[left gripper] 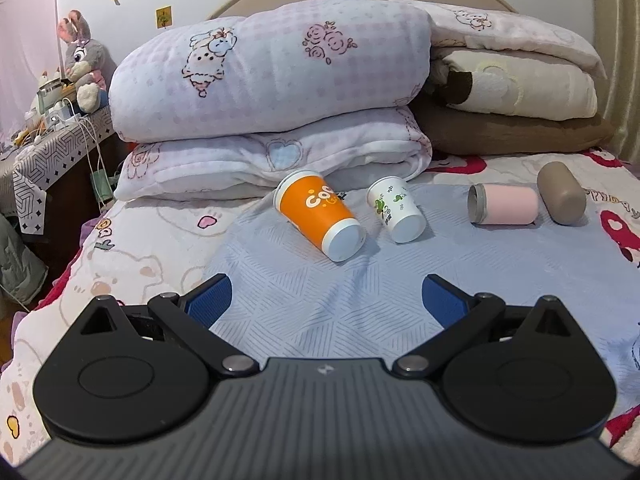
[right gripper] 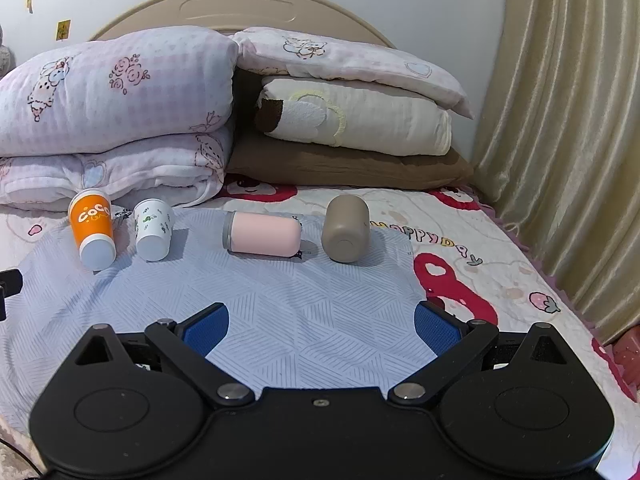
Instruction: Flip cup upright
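The left gripper (left gripper: 325, 300) hovers low over a bed, its two blue-padded fingers (left gripper: 210, 300) spread wide apart and holding nothing. The right gripper (right gripper: 322, 328) hovers the same way, its blue fingers (right gripper: 436, 330) also spread wide with nothing between them. Neither touches any object.

Beneath both lies a pale blue cloth (left gripper: 320, 292) with a fine line pattern, spread over a cartoon-printed bedsheet (right gripper: 500, 264) in cream, pink and red.

Ahead of the fingers, four containers lie on their sides in a row across the cloth. From left to right: an orange paper cup (left gripper: 316, 212) with white lettering, its white base pointing toward the camera; just beside it a smaller white paper cup (left gripper: 396, 208) with green leaf prints, base also toward the camera; well apart, a pink cup (right gripper: 262, 234) lying crosswise with its grey rim to the left; and near it a taupe cup (right gripper: 346, 228), bottom toward the camera.

Behind the row, folded pink-and-white quilts (left gripper: 268, 76) are stacked beside cream and brown blankets (right gripper: 352, 136), against a curved beige headboard (right gripper: 240, 4). A cream curtain (right gripper: 560, 120) hangs at the right. At the far left stands a cluttered bedside table (left gripper: 52, 144) with a grey plush rabbit (left gripper: 82, 64).
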{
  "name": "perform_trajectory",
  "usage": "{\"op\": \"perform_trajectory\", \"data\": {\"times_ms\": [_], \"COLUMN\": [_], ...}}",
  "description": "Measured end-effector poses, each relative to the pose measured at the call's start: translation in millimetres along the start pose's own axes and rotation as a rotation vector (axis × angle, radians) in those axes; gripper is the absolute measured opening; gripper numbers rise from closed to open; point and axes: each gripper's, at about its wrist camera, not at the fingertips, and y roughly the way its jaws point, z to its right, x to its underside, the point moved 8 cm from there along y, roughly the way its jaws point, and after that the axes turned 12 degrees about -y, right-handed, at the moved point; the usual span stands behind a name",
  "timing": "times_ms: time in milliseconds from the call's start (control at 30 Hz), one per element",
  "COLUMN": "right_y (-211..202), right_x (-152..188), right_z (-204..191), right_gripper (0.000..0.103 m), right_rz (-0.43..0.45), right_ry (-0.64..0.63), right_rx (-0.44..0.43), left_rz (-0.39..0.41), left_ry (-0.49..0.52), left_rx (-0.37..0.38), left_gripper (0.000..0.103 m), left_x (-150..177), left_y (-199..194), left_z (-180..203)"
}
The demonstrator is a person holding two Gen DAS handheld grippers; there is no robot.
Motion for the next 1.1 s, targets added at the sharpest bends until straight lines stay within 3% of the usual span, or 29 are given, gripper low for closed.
{"op": "perform_trajectory", "data": {"times_ms": [767,1100], "right_y": [0.0,1.5], "right_x": [-0.8,-0.2], "right_z": [-0.4,-3.7], "right_gripper": [0.101,0.101], "right_rz": [0.0,-0.003], "right_ry": [-0.007,-0.018], "right_rx": [0.003,0.004], "left_rz": [0.026,-0.002], "left_ry": [-0.018,-0.009], "left_rx": [0.025,0.027], "left_gripper": [0.103,0.103], "left_x": [-2.7,0.1], "left_y": [-3.9,0.4], "left_z": [-1.3,-2.3]}}
